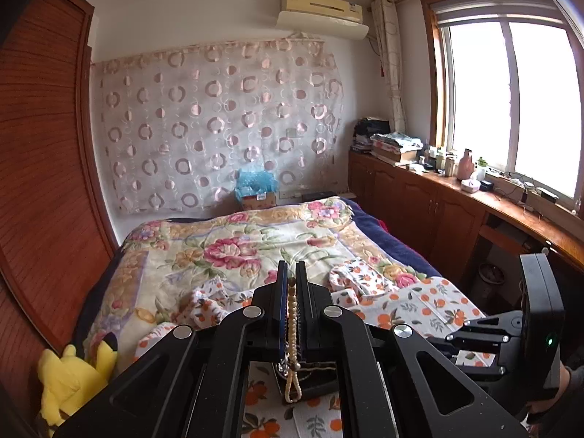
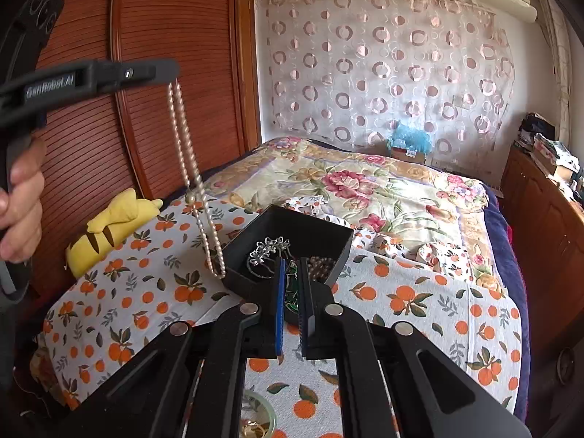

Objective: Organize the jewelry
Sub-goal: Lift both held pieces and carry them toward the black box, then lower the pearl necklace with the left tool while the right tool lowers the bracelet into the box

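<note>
My left gripper [image 1: 291,273] is shut on a pearl necklace [image 1: 292,328]. It holds the necklace up in the air. In the right wrist view the left gripper [image 2: 171,73] is at the upper left and the necklace [image 2: 193,182] hangs from it down to the left edge of a black jewelry box [image 2: 292,222]. The box holds a silver flower piece [image 2: 268,248] and dark beads [image 2: 323,264]. My right gripper [image 2: 291,266] stands just in front of the box, shut on a green pendant [image 2: 292,288].
The box sits on an orange-print cloth [image 2: 419,299] spread over a floral bed quilt [image 2: 346,182]. A yellow plush toy [image 2: 113,226] lies at the left. A glass dish with gold pieces [image 2: 255,427] sits under my right gripper. Wooden cabinets [image 1: 419,197] line the right side.
</note>
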Demonstrator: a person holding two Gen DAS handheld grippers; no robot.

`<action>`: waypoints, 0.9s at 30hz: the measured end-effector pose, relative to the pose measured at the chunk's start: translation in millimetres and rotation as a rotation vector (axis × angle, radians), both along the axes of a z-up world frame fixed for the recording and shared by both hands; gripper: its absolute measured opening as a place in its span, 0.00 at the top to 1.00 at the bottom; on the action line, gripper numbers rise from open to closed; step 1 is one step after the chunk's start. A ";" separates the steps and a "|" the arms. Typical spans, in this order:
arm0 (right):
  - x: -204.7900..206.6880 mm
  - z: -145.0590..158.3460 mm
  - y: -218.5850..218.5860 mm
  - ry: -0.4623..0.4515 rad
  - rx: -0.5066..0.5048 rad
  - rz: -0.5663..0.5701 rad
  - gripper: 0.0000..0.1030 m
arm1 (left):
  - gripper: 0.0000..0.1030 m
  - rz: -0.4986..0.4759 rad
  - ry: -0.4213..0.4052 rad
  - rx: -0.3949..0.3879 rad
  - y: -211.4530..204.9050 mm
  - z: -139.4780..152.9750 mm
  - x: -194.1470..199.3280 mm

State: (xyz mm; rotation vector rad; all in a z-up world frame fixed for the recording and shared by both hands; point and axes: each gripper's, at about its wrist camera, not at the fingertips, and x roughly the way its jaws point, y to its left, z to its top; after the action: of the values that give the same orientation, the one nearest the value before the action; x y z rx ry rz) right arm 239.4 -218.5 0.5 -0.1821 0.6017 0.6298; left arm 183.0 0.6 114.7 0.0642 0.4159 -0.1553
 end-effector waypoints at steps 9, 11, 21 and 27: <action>9.0 3.0 10.0 -0.011 -0.017 0.004 0.93 | 0.96 0.017 -0.027 -0.045 -0.9 13.7 11.4; 9.5 3.6 12.1 -0.015 -0.016 0.008 0.93 | 0.96 0.021 -0.029 -0.041 -1.3 13.8 12.2; 32.1 9.8 21.7 -0.012 0.010 -0.010 0.93 | 0.96 0.043 0.081 -0.039 5.8 -36.1 38.6; 57.2 4.5 30.3 0.042 0.037 -0.024 0.93 | 0.96 0.041 0.169 -0.051 8.6 -84.4 48.2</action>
State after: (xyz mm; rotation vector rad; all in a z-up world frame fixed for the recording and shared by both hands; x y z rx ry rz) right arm 296.6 -188.2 5.0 -0.1269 0.6315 0.6224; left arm 231.2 9.3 30.3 -0.0081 0.5817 -0.1309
